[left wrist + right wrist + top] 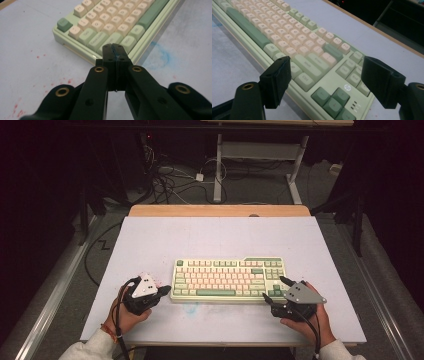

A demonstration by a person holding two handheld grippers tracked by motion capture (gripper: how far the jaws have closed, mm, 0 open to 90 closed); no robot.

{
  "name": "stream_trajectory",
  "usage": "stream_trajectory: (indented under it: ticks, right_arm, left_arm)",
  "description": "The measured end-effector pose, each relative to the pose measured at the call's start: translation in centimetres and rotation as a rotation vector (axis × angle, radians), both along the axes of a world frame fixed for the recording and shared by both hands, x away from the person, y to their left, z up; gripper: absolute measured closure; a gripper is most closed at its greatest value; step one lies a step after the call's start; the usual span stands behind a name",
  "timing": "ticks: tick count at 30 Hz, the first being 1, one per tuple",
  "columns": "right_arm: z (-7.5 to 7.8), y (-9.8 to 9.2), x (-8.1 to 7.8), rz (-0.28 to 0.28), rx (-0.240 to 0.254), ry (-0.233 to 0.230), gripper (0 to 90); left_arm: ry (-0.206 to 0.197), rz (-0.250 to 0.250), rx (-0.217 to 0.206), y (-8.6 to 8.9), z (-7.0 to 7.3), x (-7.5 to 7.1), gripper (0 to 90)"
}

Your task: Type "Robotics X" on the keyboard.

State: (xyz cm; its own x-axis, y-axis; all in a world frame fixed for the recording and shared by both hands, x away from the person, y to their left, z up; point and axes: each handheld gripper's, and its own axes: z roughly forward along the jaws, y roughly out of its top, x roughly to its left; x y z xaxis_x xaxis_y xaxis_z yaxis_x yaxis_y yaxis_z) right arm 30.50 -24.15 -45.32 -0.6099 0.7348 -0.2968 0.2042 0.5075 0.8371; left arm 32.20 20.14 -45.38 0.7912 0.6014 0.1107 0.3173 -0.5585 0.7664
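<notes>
**Two hand-held grippers at the near corners of a green keyboard**

A pale green keyboard [229,280] with cream and green keys lies flat on the white table [150,240], toward the near edge and roughly centred between the person's hands. Its long side runs parallel to the table's front edge.

The left gripper [164,291] sits just off the keyboard's near left corner, held by the left hand [127,317]. In the left gripper view its jaws are pressed together with nothing between them, the tips [114,53] poised over the keyboard's near left corner [100,47]; whether they touch the case cannot be told.

The right gripper [276,292], held by the right hand [307,320], is at the keyboard's near right corner, by the arrow keys. Its jaws stand wide apart and grip nothing; in the right gripper view [324,82] they frame the near right end of the keyboard [312,62], with the arrow keys [333,100] low between them.

Red specks [62,81] and a faint blue smear [162,56] mark the table surface beside the keyboard
</notes>
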Motion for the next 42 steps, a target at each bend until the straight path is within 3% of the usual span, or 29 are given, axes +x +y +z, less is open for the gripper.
stream_trajectory:
  ticks: [5,11,19,23,34,42]
  right_arm:
    - [-0.1,-0.2,-0.3,-0.005,0.009,0.006,24.4]
    - [-0.2,-0.3,-0.3,-0.006,0.001,0.008,24.4]
    - [-0.4,-0.1,-0.1,-0.002,-0.006,0.021,24.5]
    - [-0.6,-0.1,0.1,-0.015,-0.025,0.031,24.7]
    - [-1.1,0.3,0.6,0.003,-0.036,0.054,24.8]
    - [-1.4,0.4,0.7,0.015,-0.048,0.064,24.9]
  left_arm:
    - [0.012,-0.002,0.041,-1.3,0.5,0.9,87.8]
    - [0.022,-0.011,0.057,-2.5,1.2,1.8,87.8]
    - [0.021,-0.055,0.098,-5.7,2.1,3.4,87.9]
    - [0.025,-0.077,0.128,-7.3,2.1,4.5,87.9]
    - [0.061,-0.112,0.162,-10.1,1.6,6.9,87.9]
    - [0.063,-0.127,0.193,-11.7,1.3,7.7,87.8]
